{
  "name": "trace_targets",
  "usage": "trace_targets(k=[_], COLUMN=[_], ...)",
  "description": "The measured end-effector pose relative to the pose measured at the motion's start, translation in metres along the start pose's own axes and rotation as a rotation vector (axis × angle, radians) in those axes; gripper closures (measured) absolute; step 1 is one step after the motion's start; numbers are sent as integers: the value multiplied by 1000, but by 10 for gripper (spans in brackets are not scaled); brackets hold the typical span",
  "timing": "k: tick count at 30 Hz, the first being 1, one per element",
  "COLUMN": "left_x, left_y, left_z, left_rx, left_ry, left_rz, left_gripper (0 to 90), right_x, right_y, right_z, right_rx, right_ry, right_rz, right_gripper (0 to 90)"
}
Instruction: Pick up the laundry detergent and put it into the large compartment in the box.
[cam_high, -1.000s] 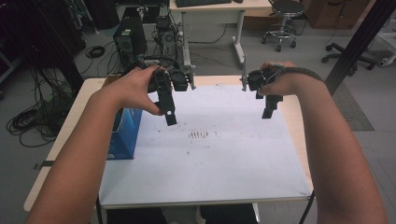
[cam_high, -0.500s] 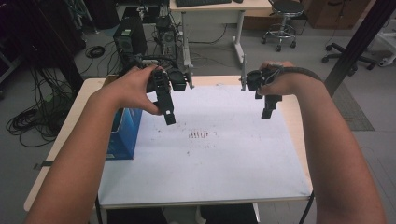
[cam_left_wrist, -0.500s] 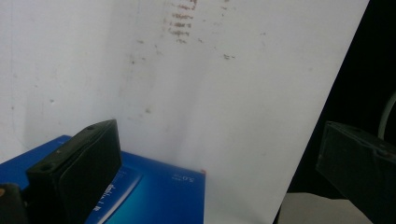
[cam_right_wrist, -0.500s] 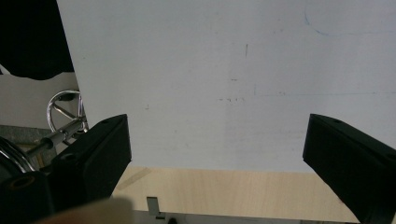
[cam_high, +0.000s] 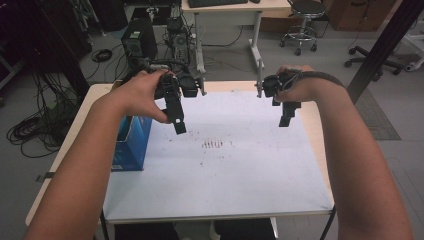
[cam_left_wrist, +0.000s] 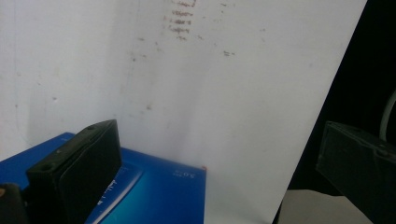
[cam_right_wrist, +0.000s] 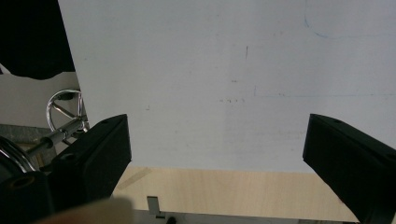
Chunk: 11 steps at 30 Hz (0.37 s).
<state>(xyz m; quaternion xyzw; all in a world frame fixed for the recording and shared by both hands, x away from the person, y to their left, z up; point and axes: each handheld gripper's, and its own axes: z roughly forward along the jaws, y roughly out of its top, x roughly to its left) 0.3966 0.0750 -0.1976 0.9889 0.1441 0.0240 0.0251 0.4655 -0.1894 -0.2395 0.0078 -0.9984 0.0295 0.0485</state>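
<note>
Over the far left part of the white sheet (cam_high: 225, 175), a hand holds my left gripper (cam_high: 179, 126) in the air, jaws pointing down. In the left gripper view this gripper (cam_left_wrist: 219, 172) is open, its jaws wide apart with nothing between them, and the blue box (cam_left_wrist: 154, 191) lies just below the near jaw. My right gripper (cam_high: 285, 119) hangs over the sheet's far right part. The right gripper view shows it (cam_right_wrist: 224, 158) open and empty above the sheet's edge (cam_right_wrist: 210, 165) and the bare wood (cam_right_wrist: 233, 191).
The blue box (cam_high: 132, 145) stands at the table's left edge, under the left forearm. Small reddish marks (cam_high: 215, 144) dot the middle of the sheet. Behind the table are a desk (cam_high: 227, 30), computer towers (cam_high: 137, 42), floor cables and office chairs (cam_high: 302, 20).
</note>
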Motion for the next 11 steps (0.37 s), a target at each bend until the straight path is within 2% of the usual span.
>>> trace_targets(k=[11], left_x=[-2], left_y=[3], left_z=[2], left_rx=[-3], left_ry=[-4], left_rz=[1], left_gripper=[2], right_x=[4], right_y=[1], right_z=[-1], right_rx=[-2], right_ry=[-9], right_rz=[-7], right_gripper=[74])
